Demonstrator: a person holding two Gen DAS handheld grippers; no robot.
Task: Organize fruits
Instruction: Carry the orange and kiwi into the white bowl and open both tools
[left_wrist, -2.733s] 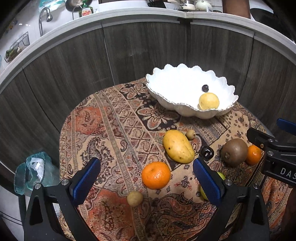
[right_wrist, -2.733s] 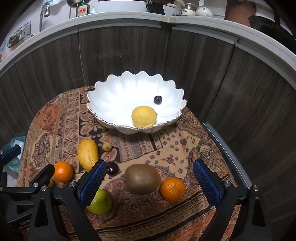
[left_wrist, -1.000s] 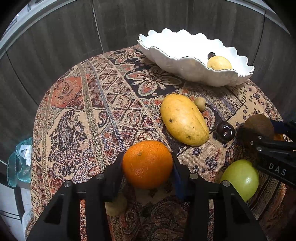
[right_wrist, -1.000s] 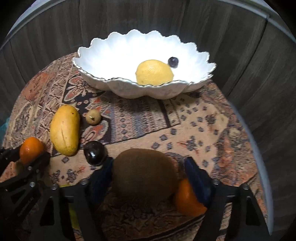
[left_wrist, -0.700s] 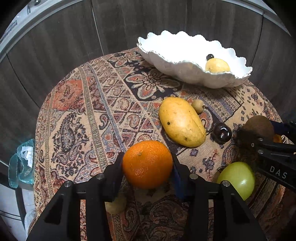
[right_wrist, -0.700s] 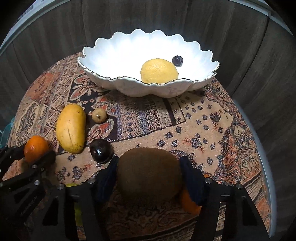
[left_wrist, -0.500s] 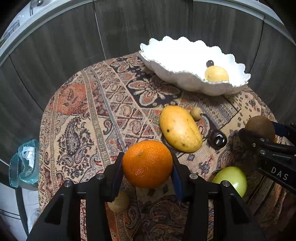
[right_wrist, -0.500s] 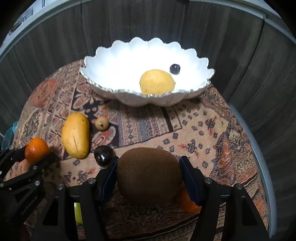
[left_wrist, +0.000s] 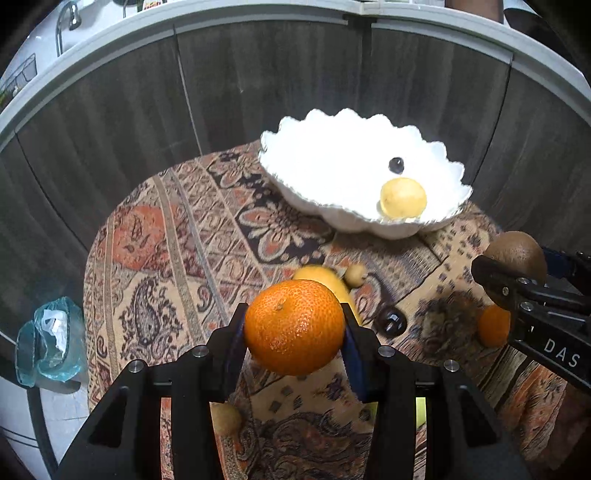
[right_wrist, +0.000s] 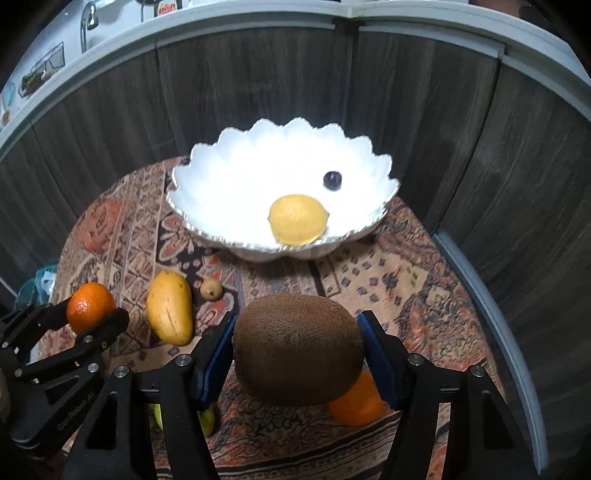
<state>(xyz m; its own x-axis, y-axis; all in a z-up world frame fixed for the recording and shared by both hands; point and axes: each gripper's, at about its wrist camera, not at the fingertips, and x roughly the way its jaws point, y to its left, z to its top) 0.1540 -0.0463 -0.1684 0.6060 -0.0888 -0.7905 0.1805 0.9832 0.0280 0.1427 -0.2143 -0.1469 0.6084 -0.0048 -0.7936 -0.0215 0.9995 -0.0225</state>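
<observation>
Carrying both fruits above the bench: the left hand-held gripper (left_wrist: 294, 328) clamps the orange (left_wrist: 294, 326); the right hand-held gripper (right_wrist: 297, 350) clamps the kiwi (right_wrist: 298, 349); either round fruit could slip before reaching the bowl (right_wrist: 207, 177).

I'm in a home kitchen: a sink tap (left_wrist: 64, 20) on the pale countertop (left_wrist: 258, 16), dark wood-grain cabinet fronts (left_wrist: 277, 85) below.

Both wrist views look steeply down, sharing the white bowl (left_wrist: 354, 155) ahead.
</observation>
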